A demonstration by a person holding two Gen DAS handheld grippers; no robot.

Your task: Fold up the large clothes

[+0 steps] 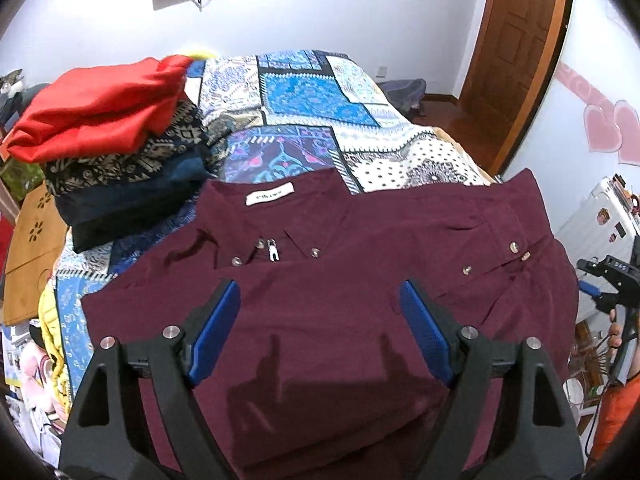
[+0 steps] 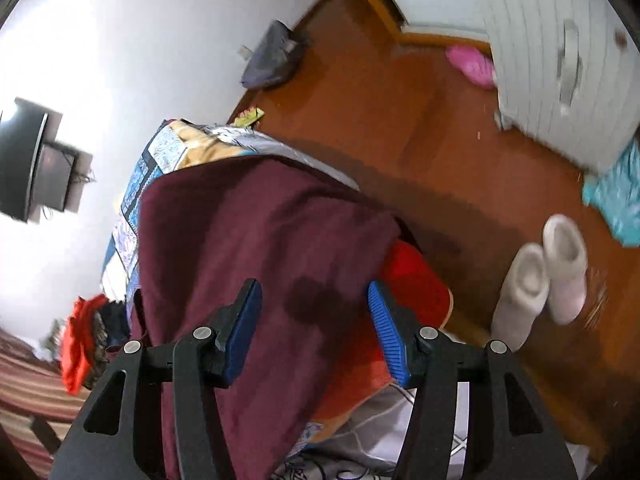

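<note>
A maroon shirt (image 1: 328,288) with a white neck label and metal snaps lies collar-away on the patterned bed quilt (image 1: 304,104). Its sleeves are folded in and a cuff lies at the right. My left gripper (image 1: 320,300) is open and empty above the shirt's middle. My right gripper (image 2: 316,300) is open and empty above the shirt's right edge (image 2: 248,248), which hangs at the bed's side. The right gripper also shows at the far right of the left wrist view (image 1: 596,280).
A stack of folded clothes, red on top (image 1: 100,108), stands on the bed at the left. A wooden door (image 1: 516,48) is at the back right. A white suitcase (image 2: 560,52), pale slippers (image 2: 544,276) and a red-orange cloth (image 2: 416,280) are by the bedside.
</note>
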